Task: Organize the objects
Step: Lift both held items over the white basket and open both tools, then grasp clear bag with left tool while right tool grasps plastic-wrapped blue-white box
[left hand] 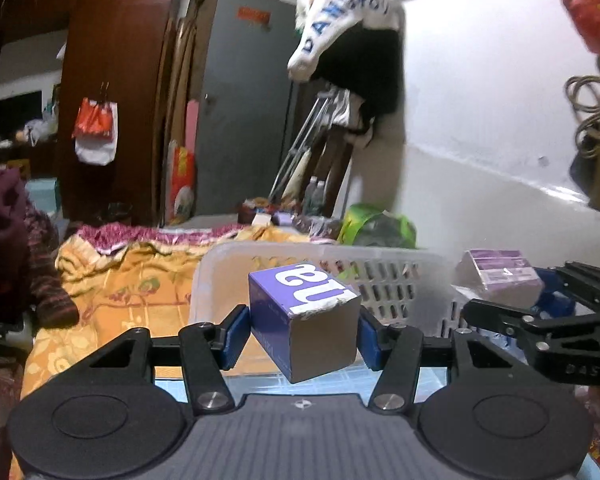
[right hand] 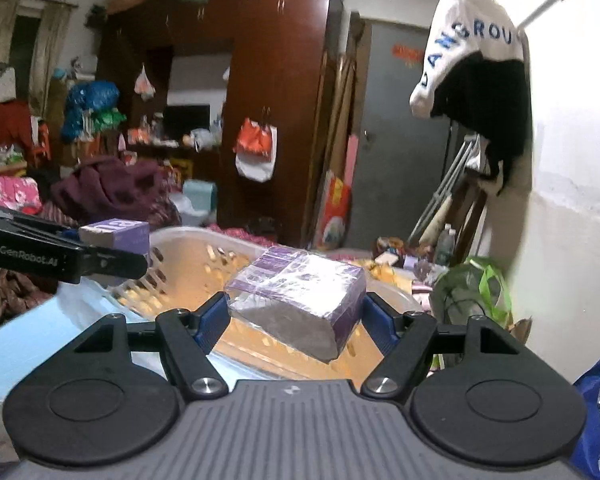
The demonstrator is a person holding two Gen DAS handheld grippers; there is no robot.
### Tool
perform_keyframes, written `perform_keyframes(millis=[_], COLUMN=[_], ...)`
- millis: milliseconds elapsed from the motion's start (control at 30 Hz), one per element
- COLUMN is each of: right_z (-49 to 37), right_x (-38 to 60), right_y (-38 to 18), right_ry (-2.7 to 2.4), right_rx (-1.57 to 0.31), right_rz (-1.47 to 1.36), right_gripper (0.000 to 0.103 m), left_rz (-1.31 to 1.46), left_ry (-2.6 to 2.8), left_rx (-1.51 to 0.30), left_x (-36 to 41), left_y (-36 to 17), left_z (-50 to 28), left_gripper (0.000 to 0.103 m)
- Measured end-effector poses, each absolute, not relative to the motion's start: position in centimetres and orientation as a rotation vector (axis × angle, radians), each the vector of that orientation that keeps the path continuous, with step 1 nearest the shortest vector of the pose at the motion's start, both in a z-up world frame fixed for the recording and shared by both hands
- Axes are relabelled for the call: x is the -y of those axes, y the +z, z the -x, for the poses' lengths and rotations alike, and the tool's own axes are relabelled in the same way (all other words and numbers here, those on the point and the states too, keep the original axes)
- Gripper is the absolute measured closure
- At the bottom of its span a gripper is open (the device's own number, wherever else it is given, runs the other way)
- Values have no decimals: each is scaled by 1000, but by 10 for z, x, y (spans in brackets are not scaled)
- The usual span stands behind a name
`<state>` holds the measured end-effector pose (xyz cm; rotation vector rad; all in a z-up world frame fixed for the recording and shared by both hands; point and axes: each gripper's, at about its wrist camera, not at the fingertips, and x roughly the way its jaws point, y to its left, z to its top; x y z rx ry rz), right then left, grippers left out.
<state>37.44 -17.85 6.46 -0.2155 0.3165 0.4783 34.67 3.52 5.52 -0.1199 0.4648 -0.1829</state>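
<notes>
Beneath both grippers, a bed, spread with an orange floral bedsheet and, nearer, a pale blue sheet. Directly ahead of the left gripper, resting on the bedding, a white slotted plastic laundry basket. Left of that gripper, lying on the orange sheet, a dark maroon striped garment. Beyond the basket, a pink-patterned cloth and a green plastic bag against the wall.

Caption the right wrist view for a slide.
Right gripper holds a plastic-wrapped purple pack above the white basket.
</notes>
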Motion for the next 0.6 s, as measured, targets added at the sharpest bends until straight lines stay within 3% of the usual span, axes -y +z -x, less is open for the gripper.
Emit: perform_keyframes(millis=[67, 100, 133, 167, 200, 367, 600], right_z=[-378, -378, -374, -368, -358, -285, -189], right_x=[180, 180, 182, 184, 188, 233, 281], right_y=[63, 61, 63, 64, 66, 56, -12], right_ry=[494, 494, 481, 465, 457, 472, 509], right_rx=[-342, -351, -345, -329, -300, -221, -264], right_rz=[221, 221, 223, 229, 235, 169, 26], right_gripper=[26, 18, 11, 2, 0, 0, 0], left_rz=[131, 131, 125, 116, 110, 67, 144], left_ry=[-192, -197, -217, -223, -224, -244, -107], left_rx=[-456, -437, -415, -378, -348, -277, -287], left_x=[-39, -40, -41, -42, -44, -64, -96], left_y=[52, 52, 55, 57, 60, 53, -18], left_z=[-351, -348, -342, -331, -320, -237, -132], left_gripper=[24, 9, 5, 5, 4, 0, 0])
